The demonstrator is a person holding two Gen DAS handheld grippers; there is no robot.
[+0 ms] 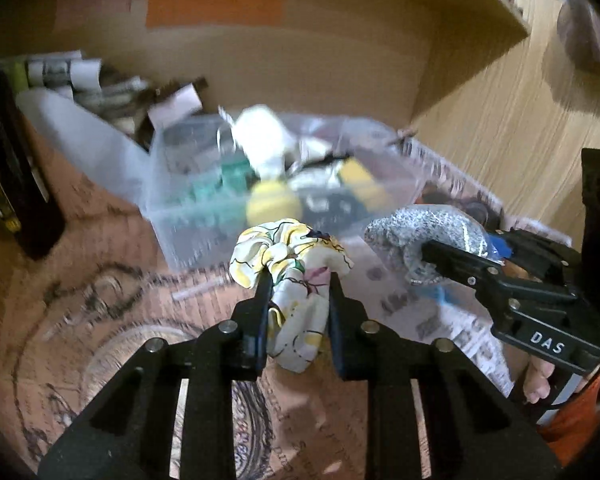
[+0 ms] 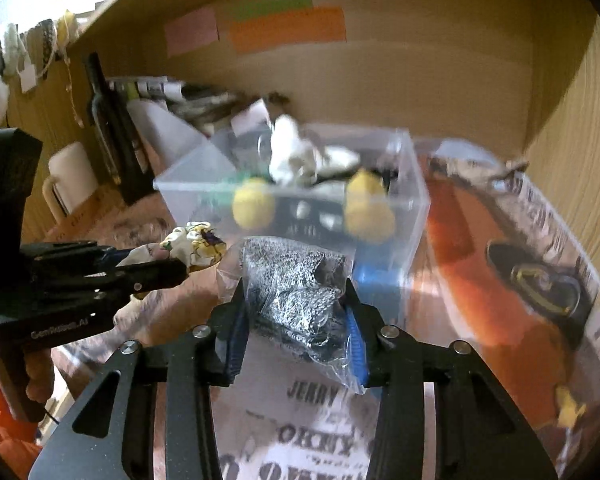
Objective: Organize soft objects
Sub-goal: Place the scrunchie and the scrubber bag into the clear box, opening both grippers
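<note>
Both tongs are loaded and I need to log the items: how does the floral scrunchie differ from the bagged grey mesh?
The floral scrunchie is bare cream cloth with yellow and pink print; the grey mesh bundle is speckled grey and sealed in a clear plastic bag. The scrunchie sits in the left tongs; the bundle sits in the right tongs and looks bulkier. Both are soft, gripped, and held near the clear plastic bin.

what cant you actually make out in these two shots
- Contents of the clear plastic box: motion blur in both views; only yellow, green and white shapes show.
- Items along the back wall: blurred and small in both views.
- Grey knit item in a plastic bag held by the right gripper: bag glare hides what it is.
- Floral scrunchie in the left gripper: lower part hidden by the fingers, left wrist view.
</note>
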